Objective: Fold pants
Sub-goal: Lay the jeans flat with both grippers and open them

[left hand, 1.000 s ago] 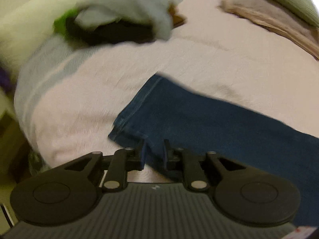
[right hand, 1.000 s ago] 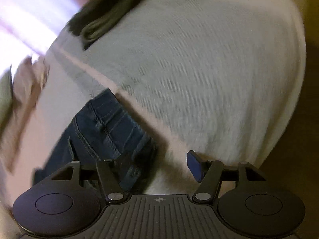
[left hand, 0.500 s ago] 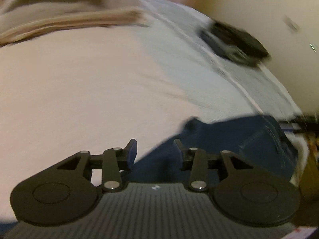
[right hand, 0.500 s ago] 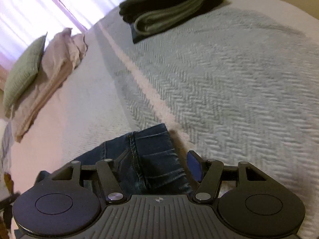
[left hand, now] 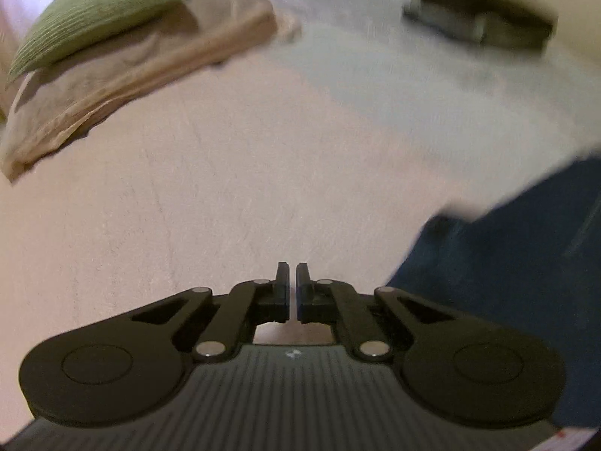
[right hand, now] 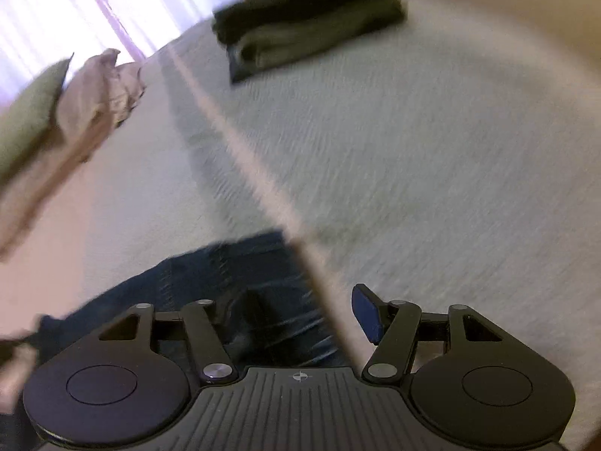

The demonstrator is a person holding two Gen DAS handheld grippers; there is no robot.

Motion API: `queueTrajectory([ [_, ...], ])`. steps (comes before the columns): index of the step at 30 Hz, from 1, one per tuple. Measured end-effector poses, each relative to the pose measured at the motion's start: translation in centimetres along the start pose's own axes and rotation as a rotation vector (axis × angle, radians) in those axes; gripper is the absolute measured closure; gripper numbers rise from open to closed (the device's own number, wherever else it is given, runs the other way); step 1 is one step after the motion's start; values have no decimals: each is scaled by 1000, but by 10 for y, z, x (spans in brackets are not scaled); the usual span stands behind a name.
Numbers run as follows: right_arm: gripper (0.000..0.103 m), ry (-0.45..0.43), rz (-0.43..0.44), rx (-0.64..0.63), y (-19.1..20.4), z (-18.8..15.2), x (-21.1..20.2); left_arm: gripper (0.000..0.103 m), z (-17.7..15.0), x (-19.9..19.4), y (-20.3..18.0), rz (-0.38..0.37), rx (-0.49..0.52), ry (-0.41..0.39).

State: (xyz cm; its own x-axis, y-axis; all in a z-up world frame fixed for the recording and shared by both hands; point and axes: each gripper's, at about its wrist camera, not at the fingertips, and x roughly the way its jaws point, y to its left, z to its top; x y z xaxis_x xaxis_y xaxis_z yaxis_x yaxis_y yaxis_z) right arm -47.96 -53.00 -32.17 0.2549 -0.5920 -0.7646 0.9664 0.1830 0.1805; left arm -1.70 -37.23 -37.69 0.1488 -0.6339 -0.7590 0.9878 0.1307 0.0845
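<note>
Dark blue jeans (left hand: 507,282) lie on the pale bedspread (left hand: 210,195), at the lower right of the left wrist view. My left gripper (left hand: 292,274) is shut with nothing between its fingers; it hangs over bare bedspread just left of the jeans. In the right wrist view the jeans (right hand: 225,274) lie bunched under the gripper's left side, beside a pale stripe in the cover. My right gripper (right hand: 300,315) is open; its blue-padded right fingertip (right hand: 366,314) is over the grey cover (right hand: 432,173), and the left fingertip is lost against the dark denim. Both views are blurred.
A green pillow (left hand: 94,15) rests on beige pillows (left hand: 124,82) at the head of the bed. A stack of folded dark clothes (right hand: 308,26) sits at the far side of the bed, also showing as the dark stack (left hand: 484,18) in the left wrist view.
My left gripper has gone from open to shut and swung left, off the jeans onto bare bedspread. The right gripper stays open above the jeans; its view has shifted a little.
</note>
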Motion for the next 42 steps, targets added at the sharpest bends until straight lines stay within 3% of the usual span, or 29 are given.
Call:
queueTrajectory([
  [2,45,-80,7,-94,15,-4,-28,100,0,-33,-2,-129,-67,-54],
  [5,45,-64,130,-180,38,-24,-50,96,-15,-54,-24,-295,-44,-36],
  [6,50,-26,173,-211,45,-33,-50,94,-24,-48,-36,-300,24,-10],
  [8,58,64,179,-332,61,-54,-37,96,-40,-23,-51,-205,141,45],
  [9,60,100,115,-411,66,-65,-26,100,-44,-7,-47,-177,133,65],
  [10,60,98,88,-439,64,-71,-18,100,-46,3,-36,-201,85,64],
  [12,60,92,116,-357,52,-66,-14,100,-42,9,-15,-264,-67,76],
  [13,60,76,95,-321,50,-61,-17,100,-39,5,-11,-247,-104,58],
  [15,60,25,31,-327,50,-50,-27,101,-36,-11,-8,-130,-101,10],
  [19,60,-38,121,-327,57,-47,-63,97,-62,-58,0,-114,-161,-10],
  [21,60,28,166,-368,64,-63,-63,94,-81,-79,-4,-88,-153,-7],
  [24,60,159,74,-438,74,-100,-42,92,-117,-100,-5,-49,-215,54],
  [26,60,136,38,-439,84,-102,-45,92,-139,-117,5,-7,-263,84],
  [33,60,156,-50,-397,100,-95,-38,93,-187,-151,73,153,-254,79],
  [34,60,155,-69,-388,103,-95,-38,86,-194,-155,85,185,-265,82],
  [35,60,150,-93,-380,105,-97,-43,86,-198,-160,97,210,-285,84],
  [39,59,108,-194,-343,124,-105,-57,85,-231,-193,168,303,-509,101],
  [42,59,146,-150,-288,141,-113,-65,86,-270,-211,236,387,-737,138],
])
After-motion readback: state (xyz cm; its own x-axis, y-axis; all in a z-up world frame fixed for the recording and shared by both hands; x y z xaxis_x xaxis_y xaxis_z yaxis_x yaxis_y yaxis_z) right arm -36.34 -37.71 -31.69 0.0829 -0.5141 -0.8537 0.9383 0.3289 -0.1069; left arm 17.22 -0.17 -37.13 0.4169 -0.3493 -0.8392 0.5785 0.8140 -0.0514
